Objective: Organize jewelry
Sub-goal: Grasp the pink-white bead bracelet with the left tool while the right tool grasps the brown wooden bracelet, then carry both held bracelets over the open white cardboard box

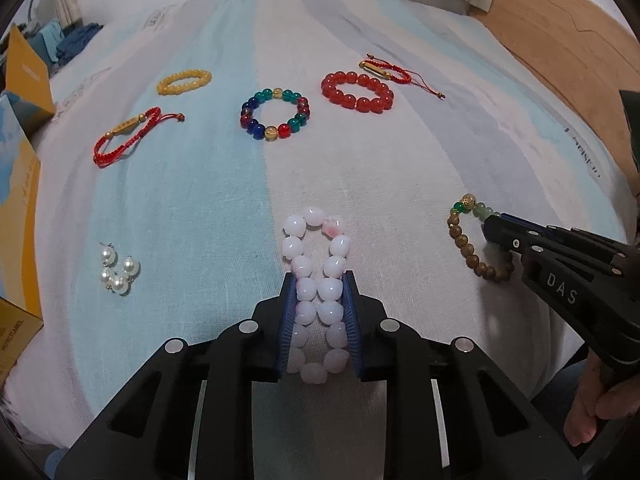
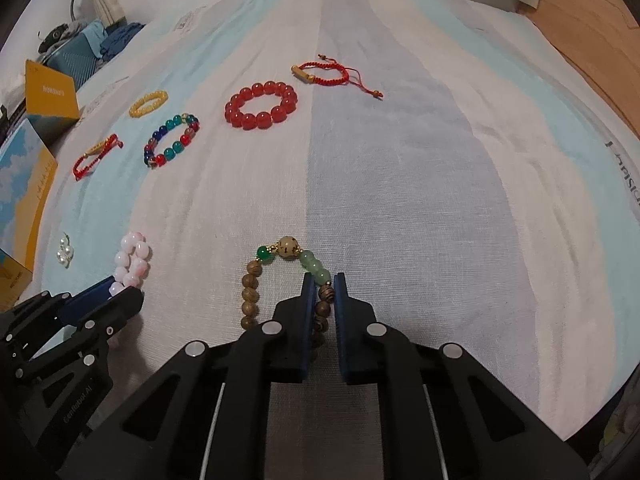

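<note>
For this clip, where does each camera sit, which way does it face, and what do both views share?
Left wrist: on the left gripper, facing forward over the striped bedsheet; its blue-padded fingers squeeze the pale pink bead bracelet; the right gripper and a hand show.
Right wrist: on the right gripper, fingers pinching the brown wooden bead bracelet; the left gripper shows.
Shared: both bracelets, the red bead bracelet.

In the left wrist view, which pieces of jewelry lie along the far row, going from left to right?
red cord bracelet → yellow bead bracelet → multicolored bead bracelet → red bead bracelet → second red cord bracelet, which touches the red beads at their far right.
</note>
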`<act>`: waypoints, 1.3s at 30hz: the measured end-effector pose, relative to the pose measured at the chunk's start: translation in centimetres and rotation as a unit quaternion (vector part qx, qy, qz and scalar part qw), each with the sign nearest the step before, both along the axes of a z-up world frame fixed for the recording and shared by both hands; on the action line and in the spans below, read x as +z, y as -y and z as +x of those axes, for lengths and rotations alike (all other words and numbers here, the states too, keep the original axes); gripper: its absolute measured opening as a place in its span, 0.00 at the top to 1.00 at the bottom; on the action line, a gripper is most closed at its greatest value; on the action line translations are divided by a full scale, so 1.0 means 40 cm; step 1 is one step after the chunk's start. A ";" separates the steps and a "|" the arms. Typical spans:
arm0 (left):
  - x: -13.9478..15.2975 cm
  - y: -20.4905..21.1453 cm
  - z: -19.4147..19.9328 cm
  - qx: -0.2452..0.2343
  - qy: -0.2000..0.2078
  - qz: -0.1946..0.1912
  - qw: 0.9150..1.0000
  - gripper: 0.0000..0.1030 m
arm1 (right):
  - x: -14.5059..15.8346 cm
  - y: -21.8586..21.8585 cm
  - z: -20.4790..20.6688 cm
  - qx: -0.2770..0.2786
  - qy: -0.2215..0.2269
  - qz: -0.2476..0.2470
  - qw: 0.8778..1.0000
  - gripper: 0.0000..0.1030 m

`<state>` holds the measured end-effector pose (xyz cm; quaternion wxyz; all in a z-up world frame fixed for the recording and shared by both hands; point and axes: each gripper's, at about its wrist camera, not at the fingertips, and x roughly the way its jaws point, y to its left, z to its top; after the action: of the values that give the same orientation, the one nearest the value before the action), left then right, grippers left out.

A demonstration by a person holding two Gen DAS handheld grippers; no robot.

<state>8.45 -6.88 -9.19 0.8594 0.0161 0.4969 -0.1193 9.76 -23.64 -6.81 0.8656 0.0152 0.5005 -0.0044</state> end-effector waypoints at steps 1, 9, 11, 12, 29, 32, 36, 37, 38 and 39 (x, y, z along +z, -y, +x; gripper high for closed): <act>0.004 -0.002 -0.002 -0.001 -0.001 0.000 1.000 0.79 | 0.005 0.002 -0.003 -0.002 0.002 0.003 1.000 0.91; 0.048 -0.016 -0.012 0.001 0.003 -0.003 1.000 0.79 | 0.052 0.005 -0.017 -0.012 0.011 0.015 1.000 0.92; 0.061 -0.021 -0.016 0.003 0.005 -0.006 1.000 0.79 | 0.068 0.003 -0.020 -0.013 0.015 0.016 1.000 0.92; 0.067 -0.023 -0.017 0.004 0.005 -0.006 1.000 0.79 | 0.074 0.001 -0.022 -0.013 0.017 0.016 1.000 0.93; 0.206 -0.079 -0.030 0.015 0.019 -0.020 1.000 0.79 | 0.204 -0.045 -0.035 -0.005 0.040 0.021 0.999 0.93; 0.240 -0.095 -0.028 0.019 0.028 -0.017 0.999 0.79 | 0.228 -0.063 -0.030 0.000 0.044 0.022 0.999 0.93; 0.280 -0.126 -0.031 0.030 0.035 -0.012 0.999 0.79 | 0.258 -0.090 -0.026 0.006 0.051 0.022 0.998 0.93; 0.292 -0.136 -0.034 0.032 0.039 -0.013 0.999 0.79 | 0.269 -0.100 -0.024 0.009 0.054 0.022 0.998 0.93; 0.299 -0.143 -0.033 0.034 0.042 -0.012 0.998 0.79 | 0.277 -0.108 -0.022 0.011 0.056 0.022 0.998 0.93; 0.310 -0.154 -0.033 0.038 0.045 -0.010 0.998 0.79 | 0.285 -0.118 -0.020 0.014 0.058 0.021 0.998 0.93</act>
<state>7.13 -0.71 3.21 0.8849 -0.0062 0.4568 -0.0909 8.96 -18.92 4.59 0.8924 0.0267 0.4500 0.0190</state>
